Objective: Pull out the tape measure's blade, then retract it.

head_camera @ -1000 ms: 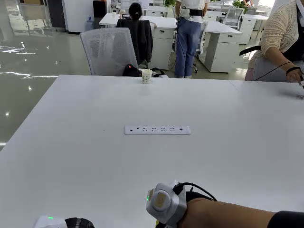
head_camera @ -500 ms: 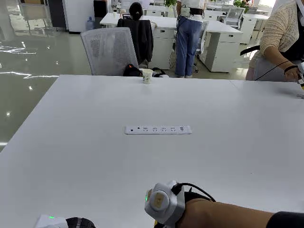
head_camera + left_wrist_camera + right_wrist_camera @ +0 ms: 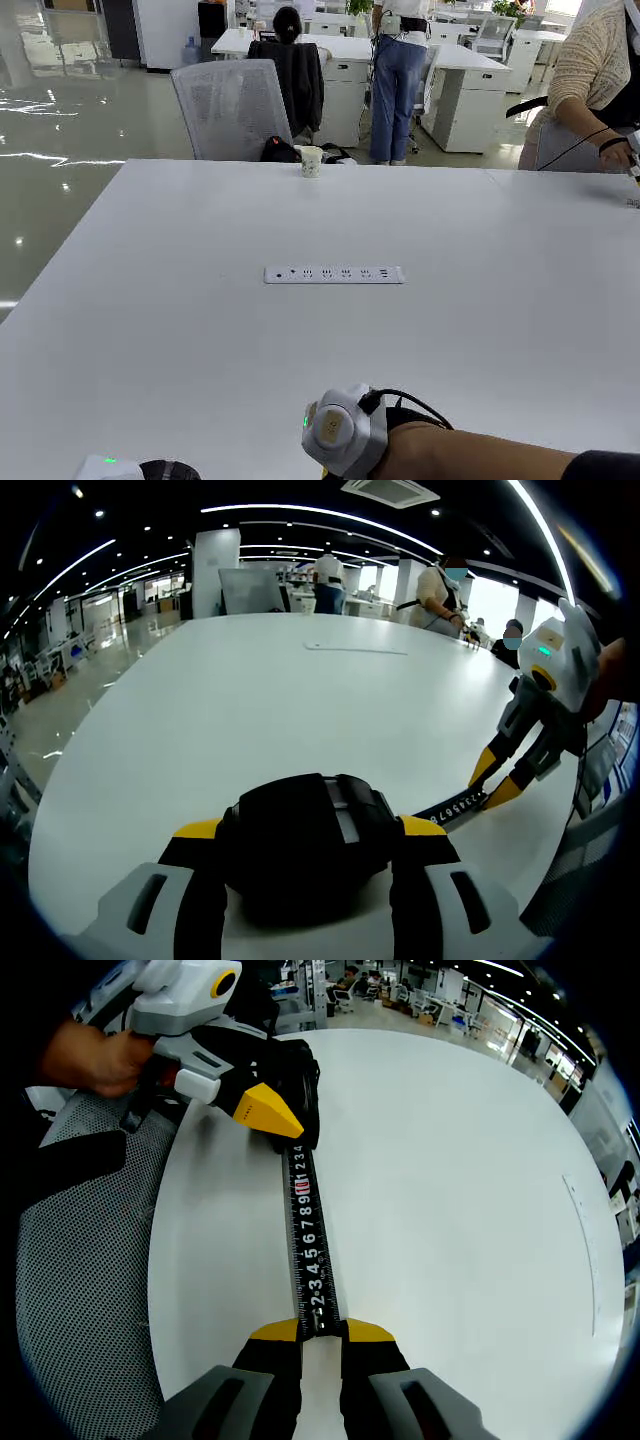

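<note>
As the head view looks down, worktop [image 3: 180, 300]: white; a power strip [image 3: 333, 274] lies well ahead of the right claw [image 3: 338, 438], whose back end sits low in frame.
Change: against the two earlier head pictures, that claw sits a shade lower and further left, barely moved. I judge the pull has slowed or reached its end, with retraction next.
Container: a paper cup [image 3: 311, 160] stands at the worktop's far edge, far beyond the claw; what it holds cannot be told.
Left gripper view, left claw [image 3: 308, 832]: clamped around the black tape measure [image 3: 300, 865], which sits between its jaws.
Blade [image 3: 452, 807]: runs from the tape measure rightward to the right claw, whose yellow tips pinch its end.
Right gripper view, right claw: closed on the blade's tip, right at its jaws.
Blade course: straight ahead from those jaws, numbers up, into the tape measure held by the left claw, with a hand [image 3: 100, 1060] behind it.
Task state: blade out a short stretch, not yet retracted.
</note>
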Demonstrator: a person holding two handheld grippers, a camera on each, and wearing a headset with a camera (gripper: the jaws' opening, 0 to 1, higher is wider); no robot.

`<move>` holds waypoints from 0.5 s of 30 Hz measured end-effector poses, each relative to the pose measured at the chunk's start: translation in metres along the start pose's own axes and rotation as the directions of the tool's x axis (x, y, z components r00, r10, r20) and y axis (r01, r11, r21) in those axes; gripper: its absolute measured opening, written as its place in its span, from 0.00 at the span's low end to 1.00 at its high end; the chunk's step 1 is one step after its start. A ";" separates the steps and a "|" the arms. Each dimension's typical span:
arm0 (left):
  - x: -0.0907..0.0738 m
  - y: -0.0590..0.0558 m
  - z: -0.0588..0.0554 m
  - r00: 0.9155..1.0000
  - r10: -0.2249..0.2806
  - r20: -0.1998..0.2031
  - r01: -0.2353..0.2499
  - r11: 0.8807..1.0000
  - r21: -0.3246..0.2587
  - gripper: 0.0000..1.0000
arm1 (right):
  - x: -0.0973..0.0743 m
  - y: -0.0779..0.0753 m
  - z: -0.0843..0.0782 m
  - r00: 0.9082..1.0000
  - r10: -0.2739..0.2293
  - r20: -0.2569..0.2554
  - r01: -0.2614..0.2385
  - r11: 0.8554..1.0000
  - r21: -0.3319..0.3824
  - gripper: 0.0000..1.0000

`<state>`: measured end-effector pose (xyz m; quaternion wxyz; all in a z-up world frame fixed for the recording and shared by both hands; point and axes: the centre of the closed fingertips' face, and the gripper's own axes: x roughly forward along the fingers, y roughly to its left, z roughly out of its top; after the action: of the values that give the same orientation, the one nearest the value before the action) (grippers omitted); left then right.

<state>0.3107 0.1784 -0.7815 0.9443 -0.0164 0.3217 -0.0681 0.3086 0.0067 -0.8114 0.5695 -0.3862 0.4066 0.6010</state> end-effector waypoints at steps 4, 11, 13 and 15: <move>0.001 0.000 0.000 1.000 -0.002 -0.018 0.002 1.000 0.003 0.61 | 0.000 0.000 0.001 1.000 -0.001 0.004 0.001 1.000 0.002 0.11; 0.000 0.000 0.000 1.000 -0.009 -0.021 0.009 1.000 -0.005 0.61 | 0.001 0.001 0.003 1.000 -0.003 0.006 0.003 1.000 -0.002 0.11; 0.001 0.000 0.000 1.000 -0.009 -0.023 0.009 1.000 -0.007 0.61 | 0.001 0.001 0.004 1.000 -0.005 0.006 0.005 1.000 -0.003 0.11; 0.001 0.000 0.000 1.000 -0.011 -0.023 0.011 1.000 -0.009 0.61 | 0.002 0.001 0.004 1.000 -0.006 0.007 0.006 1.000 -0.001 0.11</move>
<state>0.3116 0.1786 -0.7817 0.9401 -0.0213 0.3325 -0.0721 0.3079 0.0115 -0.8114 0.5725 -0.3857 0.4031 0.6009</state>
